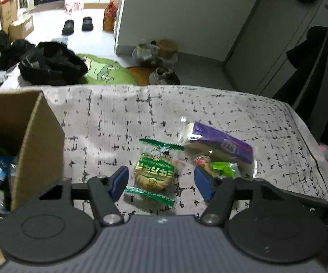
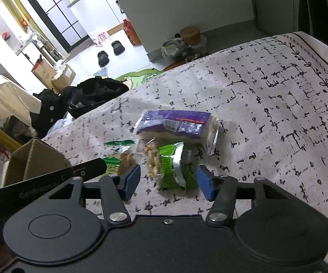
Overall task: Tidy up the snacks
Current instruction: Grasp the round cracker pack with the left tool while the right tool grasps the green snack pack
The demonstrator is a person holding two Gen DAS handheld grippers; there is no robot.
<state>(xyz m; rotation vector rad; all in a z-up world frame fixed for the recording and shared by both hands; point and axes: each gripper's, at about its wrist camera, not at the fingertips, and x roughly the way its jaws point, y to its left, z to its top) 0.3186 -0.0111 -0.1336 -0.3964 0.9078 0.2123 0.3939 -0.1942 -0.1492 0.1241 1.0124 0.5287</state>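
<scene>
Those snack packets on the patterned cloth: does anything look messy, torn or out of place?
Nothing looks torn or spilled. The purple packet lies tilted, propped on the bright green packet rather than flat. The round biscuit packet lies alone beside them, and the cardboard box already holds other snacks.

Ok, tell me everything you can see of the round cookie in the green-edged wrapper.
The cookie packet is a clear plastic wrapper with green zigzag-cut ends and a green printed label over one round, golden-brown biscuit. It looks sealed and lies flat on the patterned cloth, right of the cardboard box. It sits between the left gripper's open blue pads, which do not touch it.
</scene>
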